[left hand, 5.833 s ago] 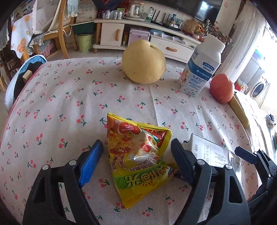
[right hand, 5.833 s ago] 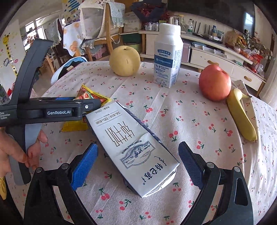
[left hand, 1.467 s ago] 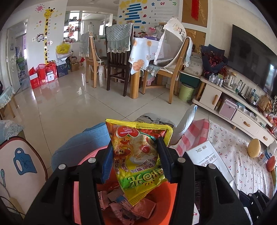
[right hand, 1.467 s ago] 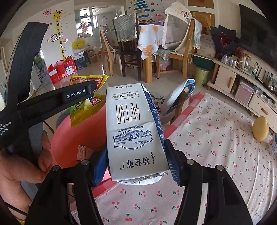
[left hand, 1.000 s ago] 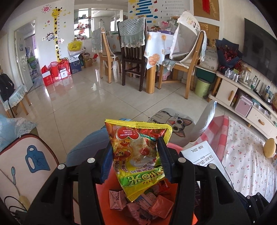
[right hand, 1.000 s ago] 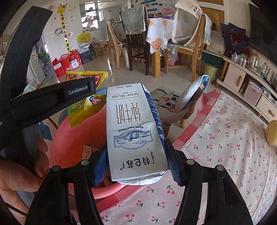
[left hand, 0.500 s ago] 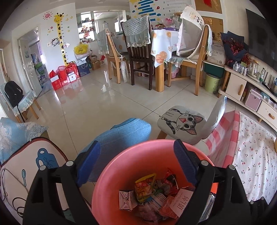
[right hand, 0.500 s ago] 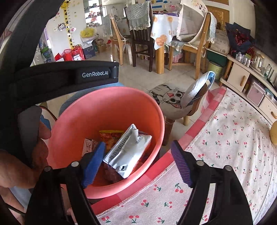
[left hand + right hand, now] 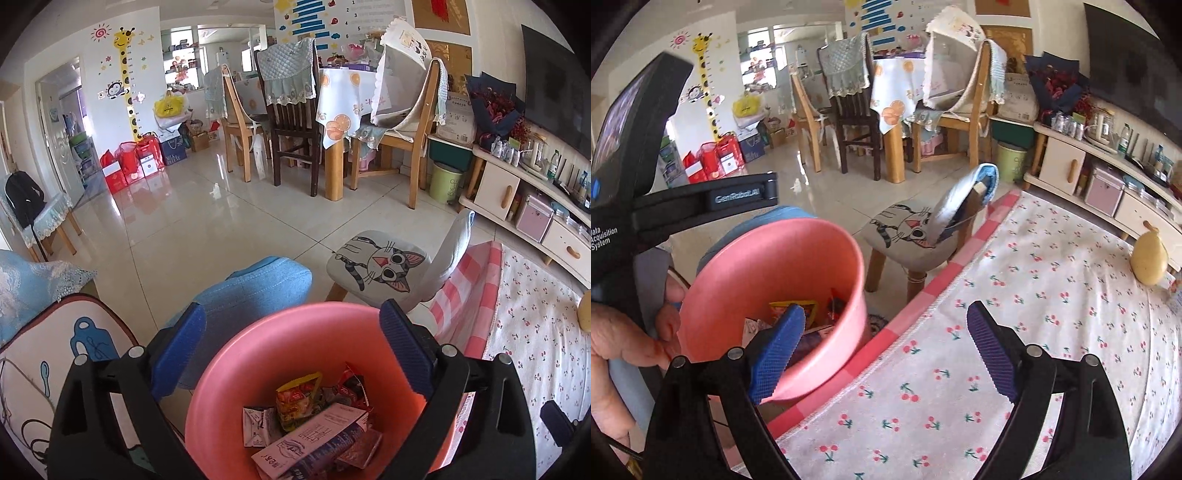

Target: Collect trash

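Note:
A pink trash bin (image 9: 236, 373) stands beside the table edge. Inside it lie the yellow snack bag (image 9: 295, 400), the white milk carton (image 9: 314, 443) and several other wrappers. My left gripper (image 9: 291, 347) is open and empty, right above the bin. My right gripper (image 9: 882, 343) is open and empty, over the table edge to the right of the bin (image 9: 731, 266). The snack bag (image 9: 812, 308) shows inside the bin there too.
The table (image 9: 1052, 317) has a cherry-print cloth with a pink checked border. A pear (image 9: 1148, 260) sits at its far right. A cat-print child's chair (image 9: 380, 266) and a blue stool (image 9: 258, 288) stand behind the bin. Dining chairs and a low cabinet lie farther off.
Both grippers opened and dropped the snack bag and the milk carton into the bin. Since half a second ago the right gripper has swung right, over the tablecloth.

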### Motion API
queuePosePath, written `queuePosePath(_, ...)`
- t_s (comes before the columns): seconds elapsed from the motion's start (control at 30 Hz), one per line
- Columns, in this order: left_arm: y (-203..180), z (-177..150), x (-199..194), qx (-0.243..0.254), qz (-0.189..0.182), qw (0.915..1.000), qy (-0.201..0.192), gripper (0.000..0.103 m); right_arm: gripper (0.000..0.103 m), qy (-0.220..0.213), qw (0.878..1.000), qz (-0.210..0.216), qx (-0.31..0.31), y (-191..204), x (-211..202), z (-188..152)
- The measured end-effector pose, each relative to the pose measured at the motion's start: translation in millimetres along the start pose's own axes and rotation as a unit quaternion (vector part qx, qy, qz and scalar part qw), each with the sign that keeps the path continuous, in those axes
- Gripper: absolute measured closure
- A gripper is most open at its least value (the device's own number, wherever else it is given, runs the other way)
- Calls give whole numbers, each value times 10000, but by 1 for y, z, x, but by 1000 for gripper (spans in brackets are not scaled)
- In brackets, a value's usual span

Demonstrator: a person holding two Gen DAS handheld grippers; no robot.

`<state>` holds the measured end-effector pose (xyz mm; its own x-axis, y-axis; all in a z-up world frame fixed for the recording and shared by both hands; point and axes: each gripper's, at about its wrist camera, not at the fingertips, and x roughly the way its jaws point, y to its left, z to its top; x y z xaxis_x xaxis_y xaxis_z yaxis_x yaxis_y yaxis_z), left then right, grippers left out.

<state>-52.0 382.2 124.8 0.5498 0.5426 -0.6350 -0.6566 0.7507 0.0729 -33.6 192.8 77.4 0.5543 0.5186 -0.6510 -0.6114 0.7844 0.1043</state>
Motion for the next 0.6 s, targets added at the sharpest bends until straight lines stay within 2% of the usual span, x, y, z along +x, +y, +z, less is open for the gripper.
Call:
queuePosePath(0.2,-4,0,-2,-48,-132,9999,25,6,14,-53,9996,-198,183,-21,-15,-8)
queuePosePath(0.6,-29,-6,-23,23,-823,9963,-228,4,13,-55,9960,-738,496,-61,-46,-28)
